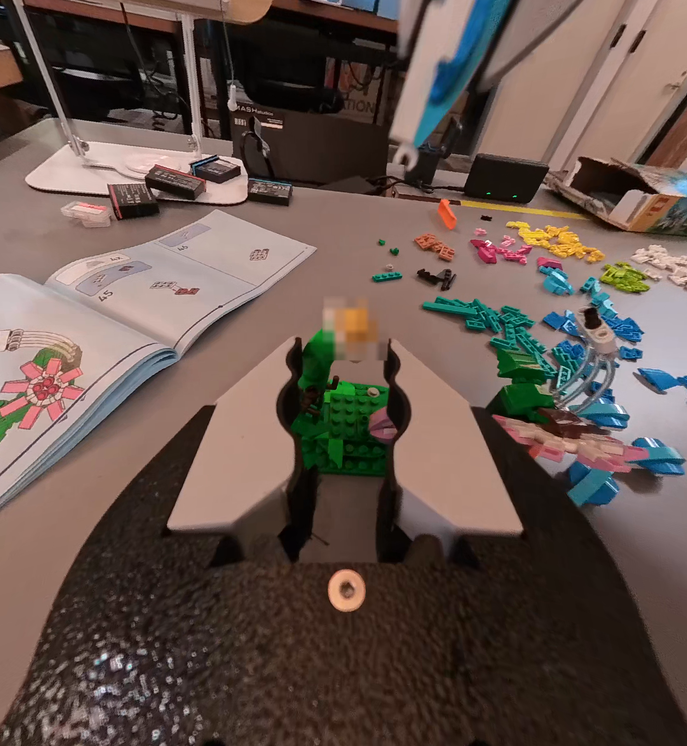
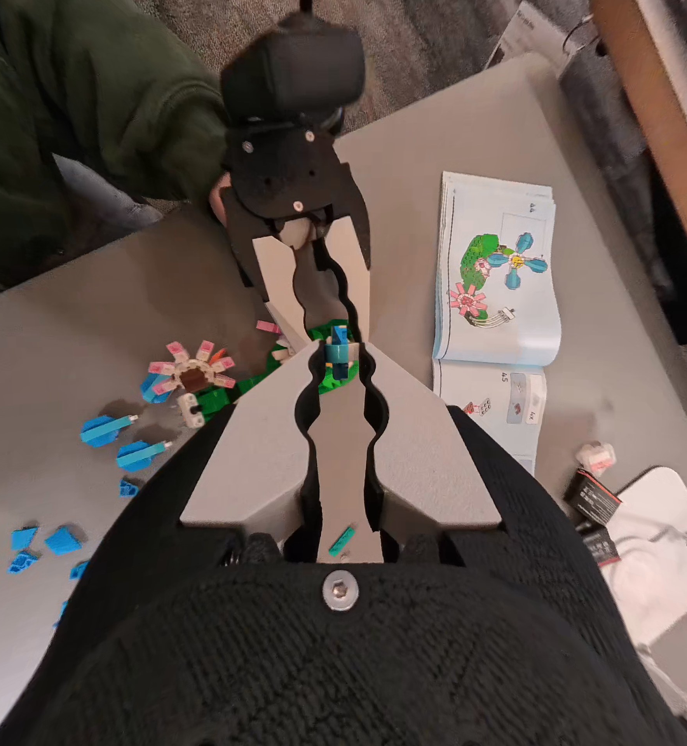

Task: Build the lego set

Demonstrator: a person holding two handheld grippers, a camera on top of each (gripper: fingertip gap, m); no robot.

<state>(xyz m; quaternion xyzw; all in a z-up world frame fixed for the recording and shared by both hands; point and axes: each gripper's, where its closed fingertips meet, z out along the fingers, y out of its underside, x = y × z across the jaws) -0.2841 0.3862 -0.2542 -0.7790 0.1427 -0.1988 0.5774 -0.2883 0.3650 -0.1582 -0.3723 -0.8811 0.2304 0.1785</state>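
My left gripper (image 1: pixel 342 357) is shut on a green studded Lego base (image 1: pixel 344 420) with a leaf and a lilac bud, holding it by its sides on the grey table. In the right wrist view the left gripper (image 2: pixel 325 323) reaches in from the top, held by a hand in a green sleeve. My right gripper (image 2: pixel 338 348) is shut on a small blue piece (image 2: pixel 337 355) and holds it just above the green base (image 2: pixel 334 381). In the left wrist view the right gripper shows only as a blurred white and blue shape (image 1: pixel 447 80) at the top.
A pink flower build (image 1: pixel 568 440) lies right of the base. Sorted brick piles, teal (image 1: pixel 491 319), blue (image 1: pixel 600 327) and yellow (image 1: pixel 556 242), lie farther right. An open instruction booklet (image 1: pixel 91 323) lies left. A torn box (image 1: pixel 636 193) and black battery packs (image 1: pixel 174 185) sit at the back. My right fingertips sit around 10 cm from my left ones.
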